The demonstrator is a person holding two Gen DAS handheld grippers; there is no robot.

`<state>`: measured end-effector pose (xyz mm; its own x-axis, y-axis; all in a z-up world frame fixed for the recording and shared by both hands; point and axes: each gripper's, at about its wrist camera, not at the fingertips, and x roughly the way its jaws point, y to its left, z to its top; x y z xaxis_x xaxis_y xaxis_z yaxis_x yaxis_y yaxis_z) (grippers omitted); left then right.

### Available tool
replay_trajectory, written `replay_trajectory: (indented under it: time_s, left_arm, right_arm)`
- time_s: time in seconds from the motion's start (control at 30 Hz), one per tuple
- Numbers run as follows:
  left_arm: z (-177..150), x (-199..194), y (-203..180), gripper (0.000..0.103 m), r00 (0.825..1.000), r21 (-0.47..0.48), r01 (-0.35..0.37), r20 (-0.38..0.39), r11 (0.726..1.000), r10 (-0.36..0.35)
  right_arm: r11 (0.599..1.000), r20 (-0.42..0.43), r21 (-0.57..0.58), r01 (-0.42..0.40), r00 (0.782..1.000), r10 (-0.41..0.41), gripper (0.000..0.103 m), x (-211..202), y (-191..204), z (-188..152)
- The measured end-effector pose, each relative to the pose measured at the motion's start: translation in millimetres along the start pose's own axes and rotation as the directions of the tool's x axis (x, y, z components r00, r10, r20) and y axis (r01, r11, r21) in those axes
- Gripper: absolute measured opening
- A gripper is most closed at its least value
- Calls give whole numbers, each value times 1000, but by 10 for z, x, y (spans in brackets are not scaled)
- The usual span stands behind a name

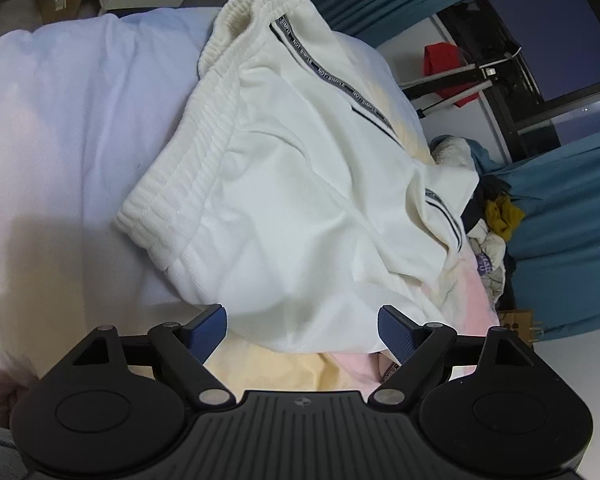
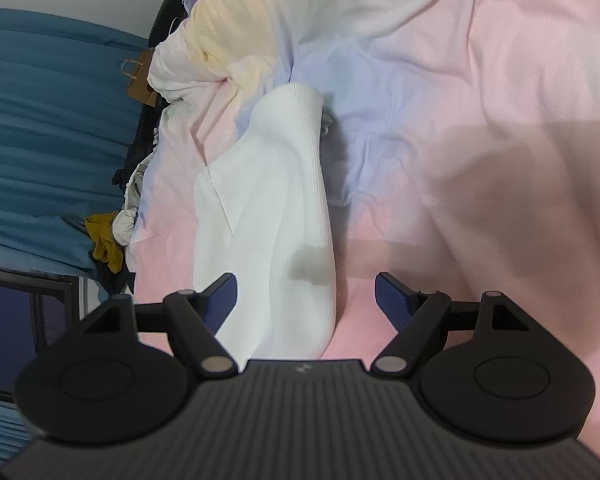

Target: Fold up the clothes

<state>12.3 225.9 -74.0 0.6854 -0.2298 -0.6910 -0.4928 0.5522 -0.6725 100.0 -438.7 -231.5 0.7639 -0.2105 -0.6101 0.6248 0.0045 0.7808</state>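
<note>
On the pastel bed [image 2: 480, 80], the white trousers [image 1: 300, 184] lie folded over once but rumpled, further folds likely remaining, left gripper [image 1: 302, 330] and right gripper [image 2: 305, 300] both released.

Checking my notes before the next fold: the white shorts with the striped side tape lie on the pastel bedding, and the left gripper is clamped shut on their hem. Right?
Not quite. The left gripper is open, holding nothing, as the left wrist view shows. The white shorts do lie on the pastel bedding.

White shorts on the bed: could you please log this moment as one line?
item: white shorts on bedsheet | left gripper: open, over the hem | right gripper: open, nothing held | fold: unfinished
</note>
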Motion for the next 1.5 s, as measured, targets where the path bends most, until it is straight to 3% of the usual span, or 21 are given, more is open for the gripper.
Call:
replay_trajectory:
  time_s: [0.1,0.23,0.33,0.47,0.6,0.83,0.9,0.97,1.1,1.2,1.3,1.37,1.43,1.5]
  left_arm:
    - [-5,163,6,85,997,6,-76,-31,997,76]
    - [-22,374,104,85,991,-42,-92,-98,995,87]
    - [-27,437,133,85,991,-37,-88,-104,995,84]
    - [40,413,290,83,998,-133,-44,-48,990,38]
    - [175,320,552,81,996,-299,37,90,953,-10]
    - [222,297,597,64,989,-328,46,150,944,4]
    - [197,291,543,56,987,-310,56,162,949,-5]
    - [184,250,530,39,983,-307,70,181,949,-14]
    - [256,180,522,26,978,-313,94,205,945,-29]
    - [319,-19,501,22,972,-285,93,235,954,-25]
    - [469,-284,455,19,957,-228,89,290,970,-20]
    - [611,-427,431,18,952,-211,80,306,974,-12]
    - [738,-520,463,18,960,-235,84,280,968,-15]
    - [810,-573,484,18,969,-238,63,246,969,-3]
  right_arm:
    - [1000,4,-9,16,1000,-16,78,63,20,-69]
    - [999,23,-21,35,999,-34,78,128,62,-131]
    - [999,42,-27,33,999,-32,78,140,93,-178]
    - [997,65,-49,55,997,-52,78,183,138,-236]
    - [997,91,-51,56,995,-51,78,210,149,-257]
    - [1000,148,21,-17,989,14,78,226,45,-215]
    - [999,158,26,-40,987,36,79,221,18,-189]
    - [998,151,-11,-54,987,55,78,217,47,-180]
    - [995,184,-77,-59,980,73,78,219,145,-127]
    - [995,199,-101,-21,979,41,71,333,206,20]
    - [992,206,-124,22,979,4,50,472,257,256]
    - [988,214,-147,40,977,-7,27,534,288,426]
    - [984,203,-174,27,979,9,12,585,317,553]
    - [987,179,-162,-26,982,55,9,605,317,628]
